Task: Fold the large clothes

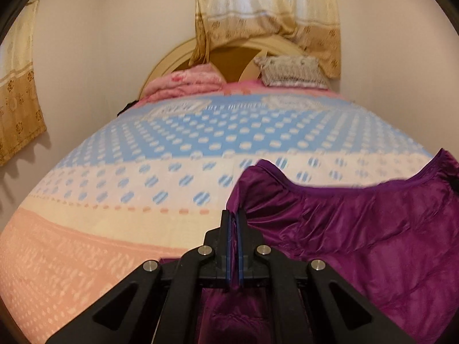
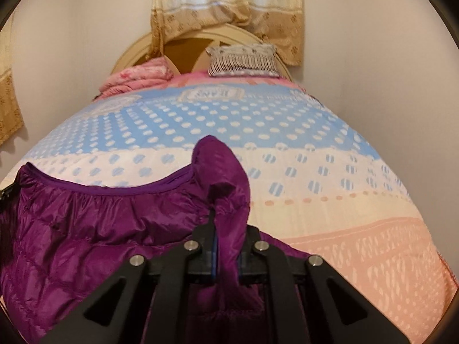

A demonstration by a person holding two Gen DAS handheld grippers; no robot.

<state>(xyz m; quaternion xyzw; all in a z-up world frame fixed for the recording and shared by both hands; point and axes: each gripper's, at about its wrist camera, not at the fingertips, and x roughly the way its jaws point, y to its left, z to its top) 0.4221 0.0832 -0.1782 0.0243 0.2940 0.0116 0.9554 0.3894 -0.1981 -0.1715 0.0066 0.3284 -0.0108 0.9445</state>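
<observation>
A purple padded jacket (image 1: 367, 229) is held up over the near end of the bed. My left gripper (image 1: 234, 220) is shut on its left corner, with cloth pinched between the black fingers. My right gripper (image 2: 228, 223) is shut on the other corner of the jacket (image 2: 86, 235), and a fold of purple cloth stands up between and over the fingers, hiding the tips. The jacket's hemmed edge sags in a curve between the two grippers. The rest of the garment hangs below both views.
The bed (image 1: 172, 149) carries a blue, cream and peach dotted cover. At its far end lie a folded pink blanket (image 1: 183, 84) and a patterned pillow (image 1: 292, 71) against a curved headboard. Curtains (image 1: 266, 14) hang behind, walls close on both sides.
</observation>
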